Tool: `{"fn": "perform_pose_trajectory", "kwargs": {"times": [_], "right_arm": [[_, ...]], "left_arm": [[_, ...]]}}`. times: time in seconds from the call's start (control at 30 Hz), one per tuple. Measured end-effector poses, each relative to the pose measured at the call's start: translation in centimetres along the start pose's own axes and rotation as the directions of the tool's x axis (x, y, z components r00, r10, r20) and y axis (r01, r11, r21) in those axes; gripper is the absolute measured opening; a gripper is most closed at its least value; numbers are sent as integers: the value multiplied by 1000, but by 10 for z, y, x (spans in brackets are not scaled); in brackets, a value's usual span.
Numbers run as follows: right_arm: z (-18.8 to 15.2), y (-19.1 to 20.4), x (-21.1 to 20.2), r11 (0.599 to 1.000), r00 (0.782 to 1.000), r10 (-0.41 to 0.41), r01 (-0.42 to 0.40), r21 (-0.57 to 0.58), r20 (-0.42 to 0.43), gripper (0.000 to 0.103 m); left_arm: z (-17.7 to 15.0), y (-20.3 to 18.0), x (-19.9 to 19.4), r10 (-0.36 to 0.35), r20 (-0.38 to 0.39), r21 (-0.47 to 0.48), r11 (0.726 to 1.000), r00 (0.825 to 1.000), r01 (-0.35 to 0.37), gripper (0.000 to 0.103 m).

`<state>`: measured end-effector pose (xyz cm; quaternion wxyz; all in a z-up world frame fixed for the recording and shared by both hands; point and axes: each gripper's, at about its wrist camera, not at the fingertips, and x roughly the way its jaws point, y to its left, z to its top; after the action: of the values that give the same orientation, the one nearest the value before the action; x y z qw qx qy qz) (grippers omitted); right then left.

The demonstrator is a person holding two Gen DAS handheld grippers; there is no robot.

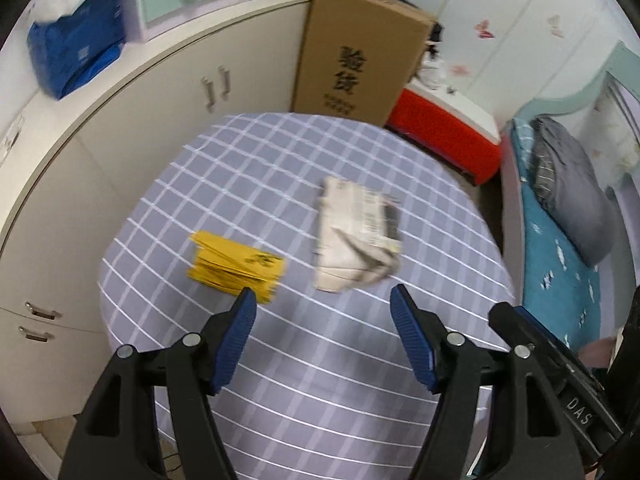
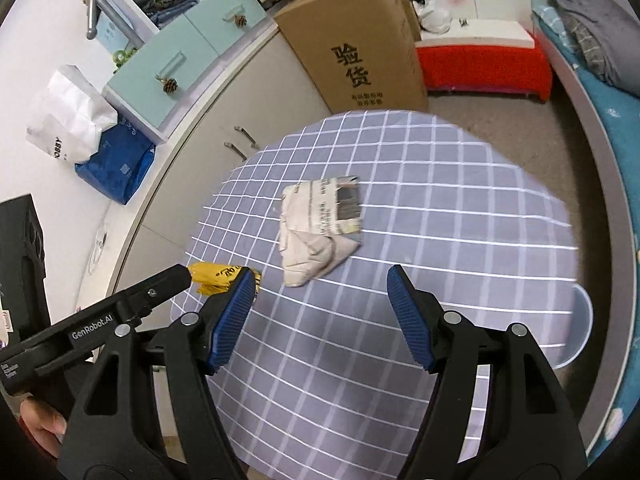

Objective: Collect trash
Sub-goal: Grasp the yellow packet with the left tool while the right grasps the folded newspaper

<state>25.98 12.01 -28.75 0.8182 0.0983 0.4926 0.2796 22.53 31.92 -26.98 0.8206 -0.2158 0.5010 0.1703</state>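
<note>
Overhead, both grippers hang open and empty above a checked tablecloth (image 1: 320, 360) strewn with trash.

Between the spread blue pads of the left gripper (image 1: 323, 304) and the right gripper (image 2: 320, 286) nothing is held. A crumpled newspaper wad (image 1: 356, 236) lies near the middle of the cloth, and a yellow folded wrapper (image 1: 236, 266) sits well apart from it, toward the cabinet side. Behind the table stand a cardboard box (image 2: 356, 44) and a red stool (image 2: 484, 66), with a bed (image 1: 560, 264) alongside.
</note>
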Motion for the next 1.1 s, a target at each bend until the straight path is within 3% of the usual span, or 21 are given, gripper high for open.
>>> {"fn": "perform_pose_trajectory", "kwargs": {"times": [0.27, 0.53, 0.8, 1.03, 1.1], "right_arm": [[3, 18, 52, 999, 999, -25, 26, 39, -35, 68], [8, 19, 86, 994, 994, -87, 91, 59, -65, 71], [9, 3, 120, 986, 988, -107, 120, 117, -114, 71], [10, -6, 147, 982, 983, -99, 121, 146, -153, 71], [10, -8, 149, 982, 983, -100, 122, 145, -153, 62]], "left_arm": [[29, 67, 41, -3, -65, -106, 994, 998, -4, 69], [36, 85, 90, -35, -156, -149, 989, 987, 12, 69], [43, 78, 115, -131, -192, -120, 987, 973, 109, 18], [54, 59, 110, -190, -159, -45, 982, 969, 185, 7], [57, 52, 107, -203, -150, -27, 979, 968, 201, 3]]}}
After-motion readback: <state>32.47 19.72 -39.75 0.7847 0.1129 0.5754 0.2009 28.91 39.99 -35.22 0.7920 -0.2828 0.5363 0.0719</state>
